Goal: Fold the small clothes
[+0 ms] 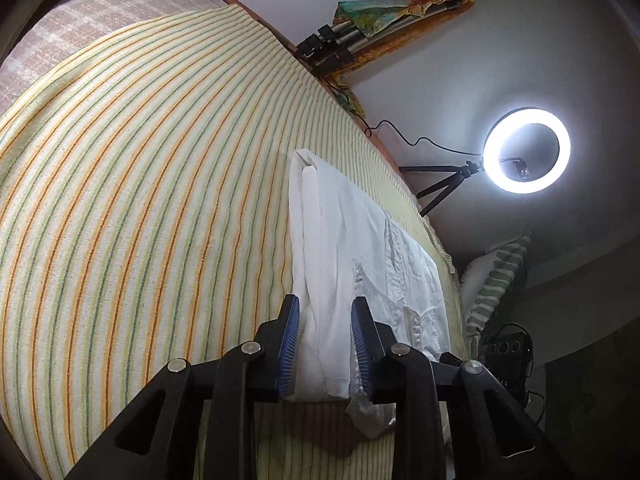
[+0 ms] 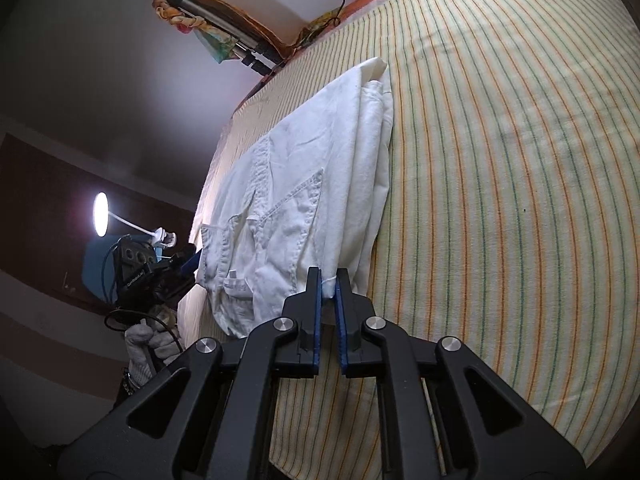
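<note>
**White garment near the bed's edge, both grippers at its hem**

The white garment (image 1: 352,248) lies folded lengthwise on a striped bedcover (image 1: 140,200), close to the bed's edge, where a strip of cover shows between cloth and drop-off. On the garment's other side the striped cover runs wide and bare.

The left gripper (image 1: 325,344) stands with its blue pads well apart, a folded band of the garment lying between them; whether either pad presses the cloth cannot be told. The right gripper (image 2: 328,292) is nearly closed, pinching a small corner of the garment's (image 2: 304,184) near hem.

The left wrist view alone shows a lit ring light (image 1: 527,150) on a tripod beyond the edge, and a striped pillow (image 1: 496,276). The right wrist view alone shows pocket stitching, a small lamp (image 2: 101,214) and the other gripper's body (image 2: 152,272) off the bedside.
</note>
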Available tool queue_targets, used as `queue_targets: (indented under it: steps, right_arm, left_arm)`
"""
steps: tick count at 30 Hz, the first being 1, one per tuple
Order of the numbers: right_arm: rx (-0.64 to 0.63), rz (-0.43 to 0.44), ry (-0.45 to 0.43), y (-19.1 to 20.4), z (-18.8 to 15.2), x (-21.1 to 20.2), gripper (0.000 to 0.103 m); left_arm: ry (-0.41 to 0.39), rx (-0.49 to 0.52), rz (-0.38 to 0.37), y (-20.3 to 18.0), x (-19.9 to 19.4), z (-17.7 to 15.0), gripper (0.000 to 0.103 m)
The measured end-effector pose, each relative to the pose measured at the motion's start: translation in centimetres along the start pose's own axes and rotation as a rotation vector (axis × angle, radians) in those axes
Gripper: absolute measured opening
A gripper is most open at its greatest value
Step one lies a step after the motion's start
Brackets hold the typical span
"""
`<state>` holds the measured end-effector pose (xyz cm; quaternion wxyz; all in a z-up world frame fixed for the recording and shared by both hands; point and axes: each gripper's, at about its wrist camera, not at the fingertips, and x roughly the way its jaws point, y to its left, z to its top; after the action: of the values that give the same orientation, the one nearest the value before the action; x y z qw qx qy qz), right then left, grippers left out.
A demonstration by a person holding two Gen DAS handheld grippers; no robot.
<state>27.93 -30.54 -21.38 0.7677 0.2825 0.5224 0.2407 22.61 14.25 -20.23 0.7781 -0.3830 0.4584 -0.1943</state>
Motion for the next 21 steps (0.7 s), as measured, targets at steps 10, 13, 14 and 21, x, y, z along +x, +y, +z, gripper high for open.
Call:
queue_targets:
  steps: [10,13,14,21]
  right_arm:
    - [-0.020,-0.034,0.000,0.2,-0.2,-0.4,0.007]
    - [-0.016,-0.081,0.012,-0.7,-0.4,0.0,0.005]
    - [-0.007,-0.087,0.021,-1.1,-0.6,0.3,0.005]
    - [-0.050,-0.101,0.026,-0.4,-1.0,-0.6,0.005]
  left_arm:
    - [-0.016,-0.066,-0.133,-0.1,0.0,0.0,0.000]
    - [-0.005,0.014,-0.020,-0.4,0.5,-0.5,0.000]
    - [0.010,0.003,0.004,0.2,1.0,-0.6,0.000]
    - [0.002,0.110,0.108,-1.2,1.0,-0.9,0.001]
